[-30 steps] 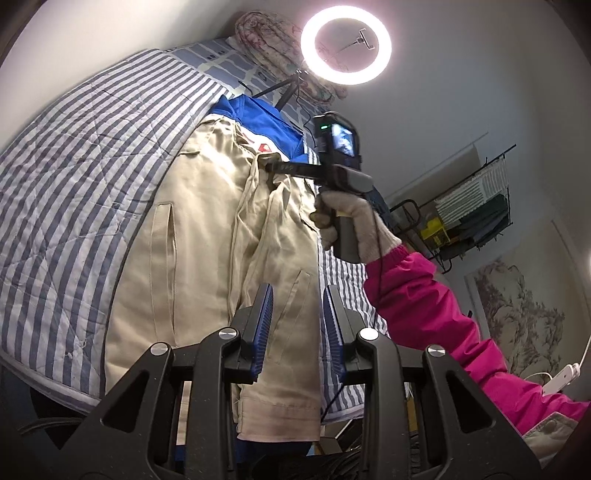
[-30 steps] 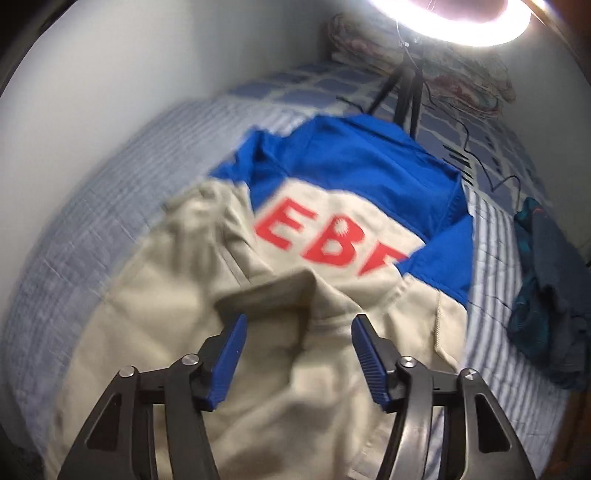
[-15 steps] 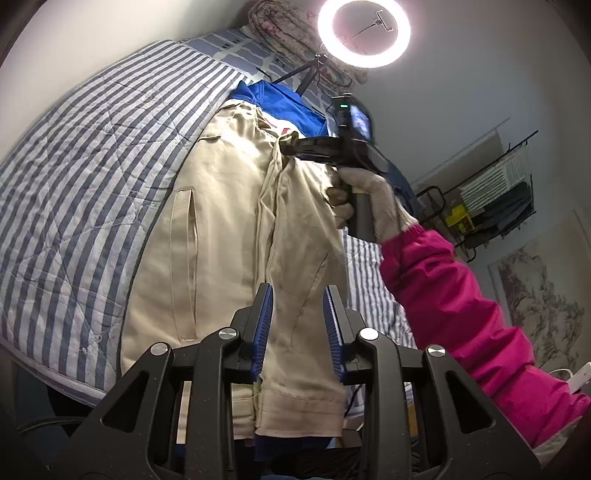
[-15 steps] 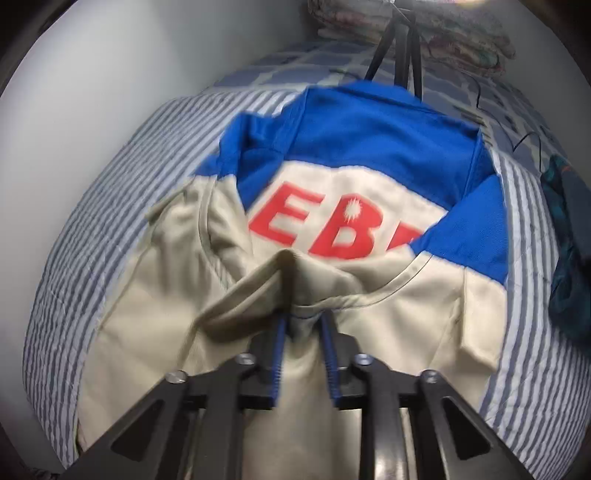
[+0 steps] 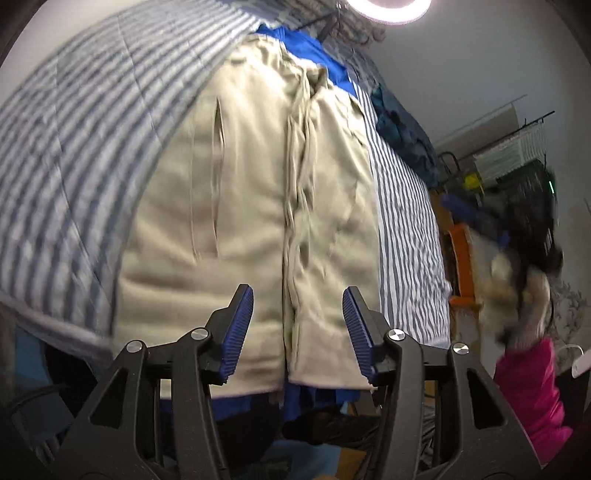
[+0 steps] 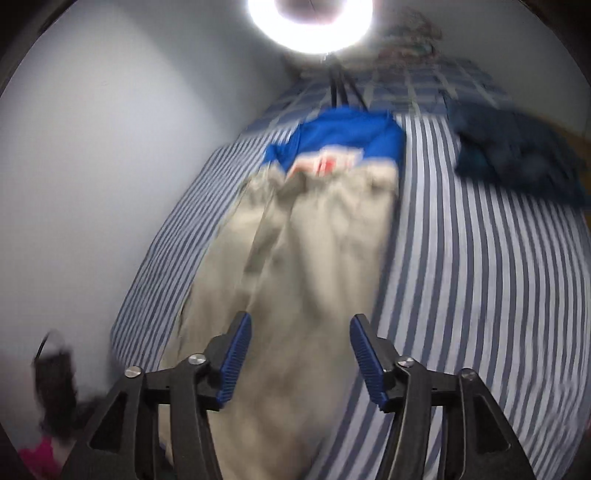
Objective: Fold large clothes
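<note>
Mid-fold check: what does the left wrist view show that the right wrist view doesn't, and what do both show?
Only the left wrist view shows the jacket's near hem with blue lining hanging below it, the slit pocket, the wire rack by the wall, and the blurred right gripper off to the side.

Only the right wrist view shows the red lettering on the jacket and the blurred left gripper low at the left.

Both show the beige and blue jacket folded lengthwise on the striped quilt, the dark garment beside it, and the ring light. Both grippers' fingers are opening, with nothing between them.

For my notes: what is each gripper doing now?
Left gripper: jaws opening, empty above the jacket.
Right gripper: jaws opening, holds nothing.
</note>
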